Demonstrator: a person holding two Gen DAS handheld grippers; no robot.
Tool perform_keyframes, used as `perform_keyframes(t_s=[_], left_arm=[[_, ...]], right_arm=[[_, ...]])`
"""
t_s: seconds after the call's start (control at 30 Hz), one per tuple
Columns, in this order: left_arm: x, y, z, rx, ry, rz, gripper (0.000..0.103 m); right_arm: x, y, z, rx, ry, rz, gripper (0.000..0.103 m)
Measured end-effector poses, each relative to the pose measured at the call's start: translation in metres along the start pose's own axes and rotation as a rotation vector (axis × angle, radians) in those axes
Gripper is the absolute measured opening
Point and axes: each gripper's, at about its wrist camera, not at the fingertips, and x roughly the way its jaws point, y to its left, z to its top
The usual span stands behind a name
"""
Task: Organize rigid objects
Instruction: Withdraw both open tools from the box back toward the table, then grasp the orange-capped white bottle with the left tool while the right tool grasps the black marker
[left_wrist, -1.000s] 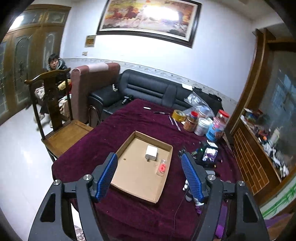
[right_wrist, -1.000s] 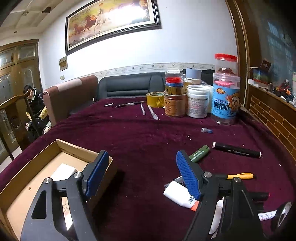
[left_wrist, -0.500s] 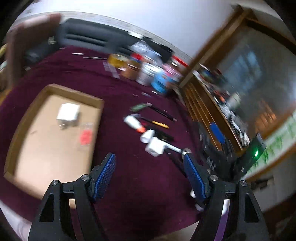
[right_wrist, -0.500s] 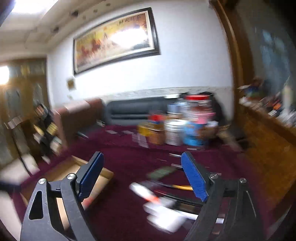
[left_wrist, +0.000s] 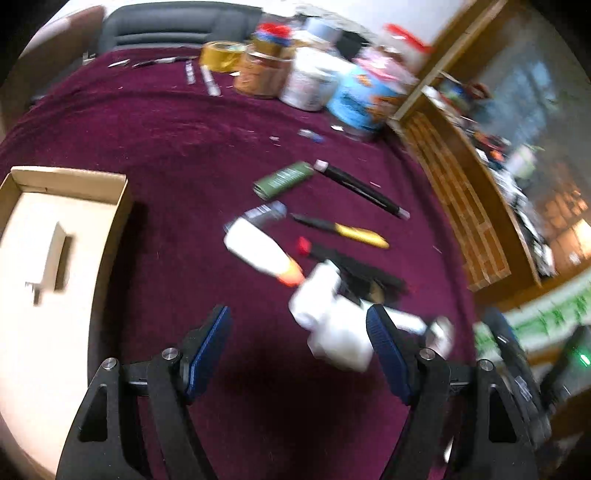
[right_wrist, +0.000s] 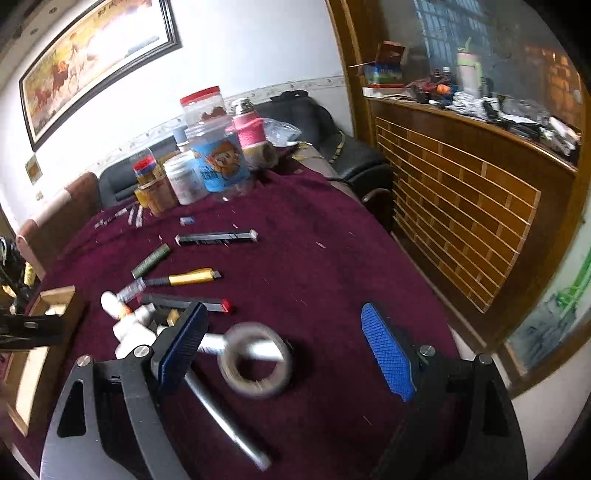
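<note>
Currently my left tool (left_wrist: 298, 338) stands wide above the maroon surface (left_wrist: 177, 140), and nothing is gripped between its blue pads. A blurred white charger block (left_wrist: 332, 325) lies just ahead of it, close to the right pad. Beyond that lie a white glue tube with an orange cap (left_wrist: 262, 251), a yellow-handled utility knife (left_wrist: 347, 230), a green lighter (left_wrist: 284, 179) and a black marker (left_wrist: 362, 190). The cardboard tray (left_wrist: 70, 177) sits at the left and holds one white adapter (left_wrist: 55, 258).

My right tool (right_wrist: 284, 347) also stands wide and holds nothing. A roll of tape (right_wrist: 255, 360) lies on the surface between its pads, touching neither. A silver pen (right_wrist: 225, 417) lies near the left pad. Jars and canisters (right_wrist: 218, 162) stand at the far edge.
</note>
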Motion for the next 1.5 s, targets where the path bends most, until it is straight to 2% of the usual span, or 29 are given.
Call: perform_keyframes(t_s=[0.13, 0.2, 0.23, 0.27, 0.3, 0.5, 0.6, 0.73, 0.83, 0.9, 0.93, 0.97, 1.0, 1.07, 1.17, 1.3, 1.4, 1.5], left_arm=[[0.043, 0.002, 0.015, -0.029, 0.039, 0.036, 0.069], [0.061, -0.001, 0.016, -0.002, 0.053, 0.06, 0.065], [0.059, -0.006, 0.015, 0.031, 0.024, 0.077, 0.056], [0.063, -0.011, 0.014, 0.073, 0.034, 0.08, 0.027], [0.064, -0.013, 0.011, 0.104, 0.036, 0.083, 0.015], [0.042, -0.002, -0.007, 0.107, 0.025, 0.017, 0.015], [0.007, -0.002, -0.025, 0.133, 0.0, -0.067, 0.015], [-0.037, -0.011, -0.052, 0.273, -0.081, -0.176, 0.015], [-0.043, -0.015, -0.067, 0.382, -0.083, -0.197, 0.015], [-0.043, -0.016, -0.077, 0.445, -0.085, -0.242, 0.015], [-0.045, -0.014, -0.083, 0.473, -0.111, -0.267, 0.016], [-0.047, -0.011, -0.087, 0.492, -0.141, -0.292, 0.021], [-0.048, -0.011, -0.088, 0.502, -0.16, -0.305, 0.035], [-0.051, -0.001, -0.09, 0.477, -0.201, -0.32, 0.049], [-0.053, 0.007, -0.083, 0.442, -0.215, -0.35, 0.051], [-0.06, 0.013, -0.084, 0.423, -0.242, -0.357, 0.055], [-0.062, 0.013, -0.088, 0.426, -0.255, -0.346, 0.056], [-0.068, 0.016, -0.095, 0.428, -0.287, -0.341, 0.056]], right_arm=[[0.029, 0.021, 0.002, -0.042, -0.012, 0.021, 0.086], [0.04, 0.025, -0.005, -0.066, 0.023, 0.017, 0.086], [0.043, 0.024, -0.007, -0.081, 0.034, 0.008, 0.086], [0.043, 0.024, -0.008, -0.099, 0.022, -0.017, 0.086], [0.041, 0.022, -0.009, -0.099, 0.013, -0.037, 0.086], [0.043, 0.012, -0.008, -0.066, 0.017, -0.066, 0.086], [0.049, 0.002, -0.007, -0.022, 0.043, -0.07, 0.086], [0.04, -0.015, -0.007, 0.077, 0.05, -0.119, 0.086], [0.0, -0.01, -0.025, 0.115, 0.064, -0.164, 0.086], [-0.04, 0.003, -0.048, 0.104, 0.083, -0.241, 0.086], [-0.053, 0.007, -0.055, 0.105, 0.087, -0.274, 0.086], [-0.071, 0.011, -0.065, 0.111, 0.099, -0.31, 0.086], [-0.094, 0.019, -0.077, 0.117, 0.127, -0.349, 0.086], [-0.127, 0.029, -0.092, 0.123, 0.142, -0.437, 0.086], [-0.189, 0.048, -0.12, 0.161, 0.144, -0.594, 0.086], [-0.274, 0.073, -0.157, 0.246, 0.103, -0.786, 0.086], [-0.318, 0.091, -0.167, 0.261, 0.034, -0.854, 0.086], [-0.356, 0.112, -0.171, 0.214, -0.058, -0.885, 0.086]])
